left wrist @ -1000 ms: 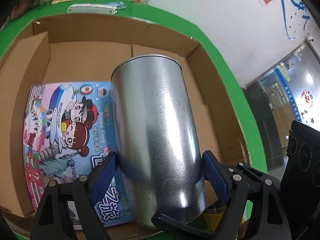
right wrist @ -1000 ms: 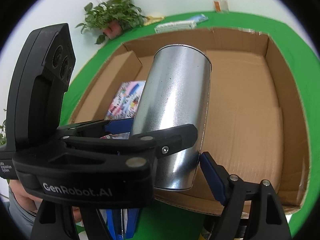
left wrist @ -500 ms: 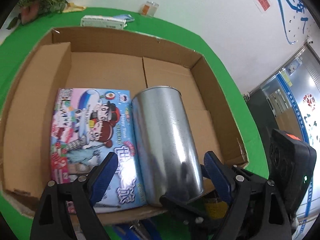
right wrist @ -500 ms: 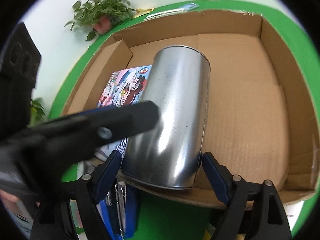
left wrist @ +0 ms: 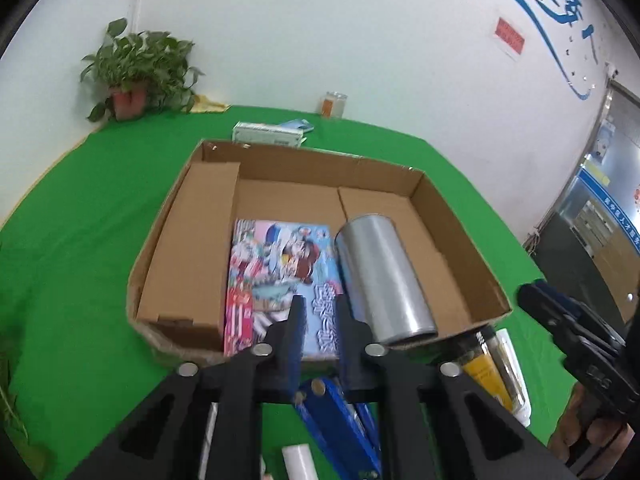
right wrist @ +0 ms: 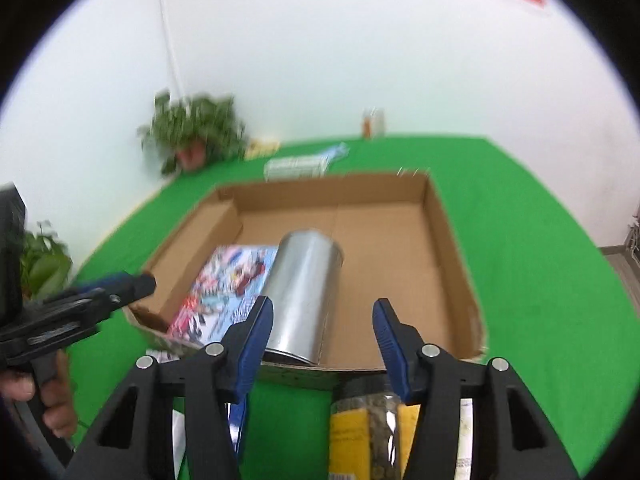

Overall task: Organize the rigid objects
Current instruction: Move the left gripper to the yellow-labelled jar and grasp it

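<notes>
A shiny metal tin [left wrist: 384, 280] lies on its side in the open cardboard box [left wrist: 460, 240], right of a colourful cartoon game box [left wrist: 280, 268]. My left gripper [left wrist: 320, 312] hovers over the box's near edge, shut with nothing between its blue pads. The right wrist view shows the tin [right wrist: 304, 296] and game box [right wrist: 228, 284] beyond my right gripper [right wrist: 322, 320]. Its jaws are closing, still wide apart, and grip nothing. A hand holds the left gripper [right wrist: 136, 282] at that view's left edge.
On the green cloth near me lie a jar with a yellow label [right wrist: 368, 432], a blue carton [left wrist: 340, 412] and a white tube [left wrist: 516, 376]. Behind the box are a white carton [left wrist: 268, 135], a small glass jar [left wrist: 333, 105] and a potted plant [left wrist: 136, 76].
Both grippers have drawn back and up from the tin, which stays lying in the box. The left jaws have snapped shut; the right jaws have narrowed a little.
</notes>
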A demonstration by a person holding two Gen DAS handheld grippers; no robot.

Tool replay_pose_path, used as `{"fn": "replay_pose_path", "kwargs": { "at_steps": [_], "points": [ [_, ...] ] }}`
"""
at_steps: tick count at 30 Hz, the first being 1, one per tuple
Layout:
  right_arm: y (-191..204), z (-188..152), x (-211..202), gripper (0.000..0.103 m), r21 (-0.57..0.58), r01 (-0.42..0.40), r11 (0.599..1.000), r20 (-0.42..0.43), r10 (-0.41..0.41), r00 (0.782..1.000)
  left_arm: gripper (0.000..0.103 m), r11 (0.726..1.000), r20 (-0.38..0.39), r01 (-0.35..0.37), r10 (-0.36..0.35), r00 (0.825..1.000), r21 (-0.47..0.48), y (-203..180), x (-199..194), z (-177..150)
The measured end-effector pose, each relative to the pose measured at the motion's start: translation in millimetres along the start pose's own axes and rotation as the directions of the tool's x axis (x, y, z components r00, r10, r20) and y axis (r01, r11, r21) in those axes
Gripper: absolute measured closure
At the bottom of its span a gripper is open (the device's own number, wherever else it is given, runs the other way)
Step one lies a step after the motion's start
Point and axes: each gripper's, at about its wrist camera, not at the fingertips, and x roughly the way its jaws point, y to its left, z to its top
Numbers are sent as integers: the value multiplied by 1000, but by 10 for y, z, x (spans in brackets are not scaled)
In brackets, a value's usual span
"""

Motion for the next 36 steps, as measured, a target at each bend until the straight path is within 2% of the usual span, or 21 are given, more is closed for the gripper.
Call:
{"fn": "replay_pose_path", "kwargs": {
  "at_steps": [1,2,3,4,5,7,9,11,13,16,20,24,28,29,31,33,34,36],
  "points": [
    [-23,-35,-49,18,1,0,1000,6,0,1000,83,1000,26,-4,4,1000,7,-25,-76,-64],
    [-51,-80,-97,4,1,1,1000,8,-1,1000,48,1000,41,-10,9,999,14,-14,-151,-98],
    [-81,-135,-141,1,0,0,1000,12,0,1000,19,1000,49,-22,21,999,13,-27,-192,-132],
    [-100,-180,-160,1,0,-1,1000,7,1,1000,4,999,65,-32,33,997,-4,-48,-245,-185],
    [-155,-253,-177,1,2,-4,1000,-17,4,1000,1,1000,99,-13,15,995,-26,-52,-306,-255],
    [-249,-367,-189,1,16,-8,1000,-55,9,998,0,999,82,20,-18,996,-25,-105,-322,-364],
    [-318,-490,-138,1,27,17,999,-103,-14,995,0,1000,16,2,-2,1000,-17,-147,-240,-478],
    [-404,-637,-44,1,26,41,999,-175,-35,984,0,999,-24,7,-8,1000,-38,-160,-169,-593],
    [-480,-735,19,2,40,32,999,-222,-23,975,0,997,-54,37,-40,998,-62,-202,-114,-770],
    [-537,-841,100,8,60,24,998,-267,-7,964,0,995,-55,73,-76,996,-66,-279,-135,-989],
    [-492,-869,175,26,40,-1,999,-289,13,957,0,995,-16,94,-95,995,-34,-409,-203,-1154],
    [-313,-931,81,27,-60,41,997,-284,-56,957,0,988,-23,154,-155,988,-29,-488,-235,-1232],
    [-185,-1071,-134,27,-103,88,991,-309,-116,944,1,969,-125,236,-243,962,-74,-506,-138,-1257],
    [-122,-1126,-211,27,-128,90,988,-313,-126,941,1,961,-151,265,-274,950,-81,-529,-98,-1278],
    [-48,-1213,-310,26,-146,76,986,-327,-120,937,1,938,-208,335,-347,914,-94,-601,-32,-1333],
    [43,-1297,-406,25,-161,8,987,-344,-64,937,2,918,-241,380,-396,886,-111,-662,26,-1382],
    [100,-1322,-473,25,-168,-53,984,-344,-8,939,2,912,-254,393,-410,876,-116,-691,49,-1399],
    [155,-1335,-581,24,-176,-112,978,-334,48,941,2,905,-284,407,-426,859,-127,-730,109,-1414]
  ]
}}
